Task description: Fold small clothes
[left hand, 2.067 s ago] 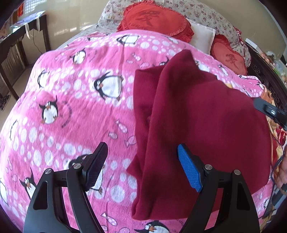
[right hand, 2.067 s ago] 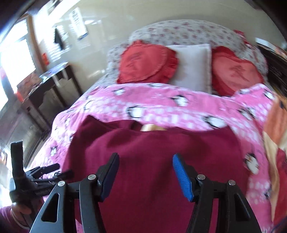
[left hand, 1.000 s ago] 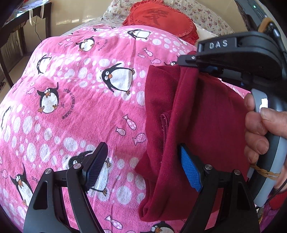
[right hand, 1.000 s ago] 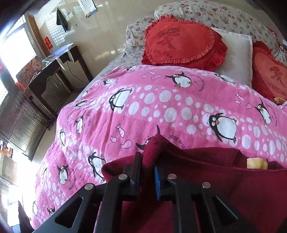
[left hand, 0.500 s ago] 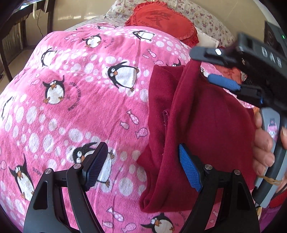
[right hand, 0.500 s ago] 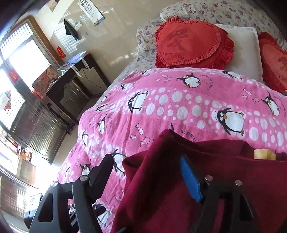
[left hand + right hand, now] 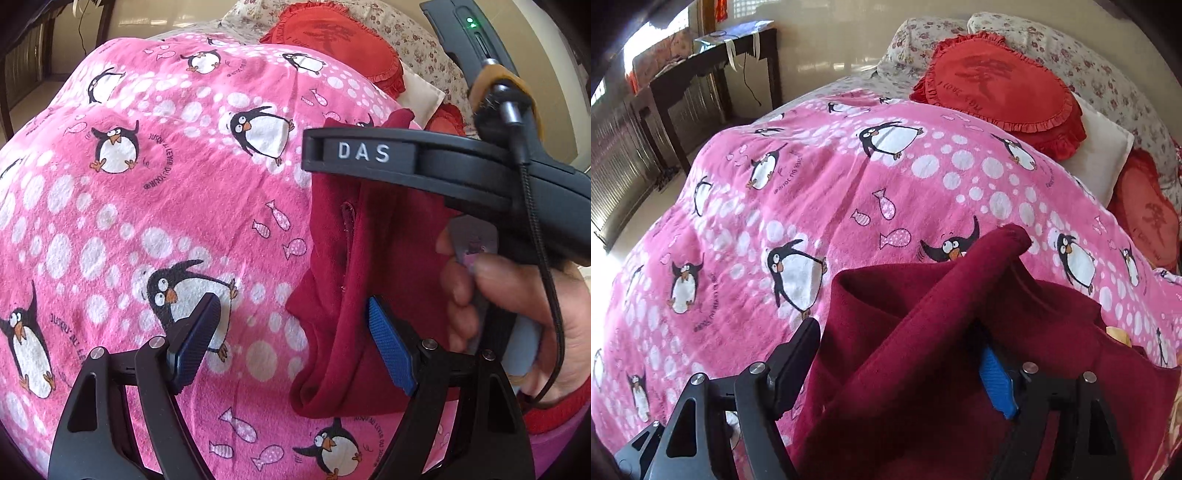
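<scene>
Two views share one bed, yet each shows something the other lacks. At the far left of the right wrist view stands a dark wooden side table point(image 7: 713, 55) against the wall; the left wrist view instead shows a person's hand point(image 7: 517, 295) wrapped round the handle of the right gripper point(image 7: 369, 155), whose black bar marked DAS crosses above the garment. A pink penguin blanket point(image 7: 775, 206) covers the bed, with a red heart-shaped cushion point(image 7: 1001, 81) and a white pillow point(image 7: 1104, 155) at the far end. The left gripper point(image 7: 291, 343) hovers with its jaws spread and nothing between the pads: its left finger is over the blanket and its blue-padded right finger over the near left edge of the maroon garment point(image 7: 388, 236), which lies folded on the right side of the bed. Seen from its own camera, the right gripper point(image 7: 897, 365) has just been opening; its jaws stand wide, released, with a raised fold of the maroon cloth lying loosely between them and draping over the blue pad.
</scene>
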The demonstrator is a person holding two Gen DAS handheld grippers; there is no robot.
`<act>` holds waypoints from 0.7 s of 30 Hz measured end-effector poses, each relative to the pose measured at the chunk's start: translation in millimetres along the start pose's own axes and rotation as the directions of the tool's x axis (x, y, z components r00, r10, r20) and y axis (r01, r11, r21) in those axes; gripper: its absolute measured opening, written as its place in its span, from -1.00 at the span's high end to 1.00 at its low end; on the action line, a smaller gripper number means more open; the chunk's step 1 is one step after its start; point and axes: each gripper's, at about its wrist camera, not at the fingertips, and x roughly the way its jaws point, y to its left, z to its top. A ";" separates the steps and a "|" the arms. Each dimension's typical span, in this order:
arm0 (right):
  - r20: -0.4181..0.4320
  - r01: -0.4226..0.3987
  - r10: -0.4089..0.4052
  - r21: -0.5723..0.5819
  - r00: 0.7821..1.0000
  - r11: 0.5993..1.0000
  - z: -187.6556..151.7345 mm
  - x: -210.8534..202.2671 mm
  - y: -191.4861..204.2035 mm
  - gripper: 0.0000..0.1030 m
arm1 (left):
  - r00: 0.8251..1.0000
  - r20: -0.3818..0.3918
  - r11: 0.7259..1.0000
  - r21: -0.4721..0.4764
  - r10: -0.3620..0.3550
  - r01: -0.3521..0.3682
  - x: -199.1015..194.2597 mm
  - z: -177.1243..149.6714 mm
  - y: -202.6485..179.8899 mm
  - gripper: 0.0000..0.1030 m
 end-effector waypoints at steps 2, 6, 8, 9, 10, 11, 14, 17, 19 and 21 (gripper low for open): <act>0.024 -0.011 0.011 0.022 1.000 1.000 0.3 -1.6 -3.8 -0.54 | 1.000 0.001 1.000 0.009 -0.001 0.001 2.0 1.2 -0.6 -0.59; 0.050 -0.049 0.046 0.050 0.998 0.998 -1.8 -14.9 -23.7 0.24 | 1.000 0.004 1.000 0.027 -0.006 0.006 7.6 6.1 -2.5 -0.60; 0.067 -0.137 0.130 0.103 0.989 0.985 -2.9 -25.3 -41.4 0.56 | 1.000 0.004 0.999 0.040 -0.011 0.011 11.9 11.4 -5.8 -0.60; 0.081 -0.181 0.172 0.127 0.982 0.975 -3.9 -30.8 -48.6 0.69 | 1.000 0.002 0.999 0.047 -0.012 0.012 14.4 13.9 -8.1 -0.60; 0.096 -0.210 0.197 0.149 0.976 0.966 -5.4 -36.9 -55.1 0.69 | 1.000 0.000 0.999 0.051 -0.013 0.013 16.7 16.0 -10.1 -0.60; 0.108 -0.231 0.216 0.154 0.970 0.961 -6.5 -42.8 -60.4 0.69 | 1.000 -0.003 0.998 0.055 -0.015 0.015 19.4 17.9 -12.6 -0.60; 0.116 -0.237 0.222 0.141 0.968 0.961 -9.2 -49.4 -63.6 0.70 | 1.000 -0.017 0.998 0.063 -0.012 0.013 28.9 22.2 -18.1 -0.60; 0.119 -0.250 0.234 0.148 0.965 0.957 -10.9 -48.2 -62.0 0.70 | 1.000 -0.011 0.997 0.077 -0.001 0.002 31.0 21.9 -22.2 -0.60; 0.120 -0.257 0.240 0.155 0.963 0.954 -11.9 -47.1 -62.2 0.70 | 1.000 -0.008 0.996 0.092 0.006 -0.005 31.3 21.6 -24.3 -0.59; 0.113 -0.256 0.240 0.156 0.964 0.954 -11.0 -44.9 -60.5 0.70 | 1.000 -0.005 0.996 0.088 0.006 -0.005 33.9 23.0 -25.1 -0.59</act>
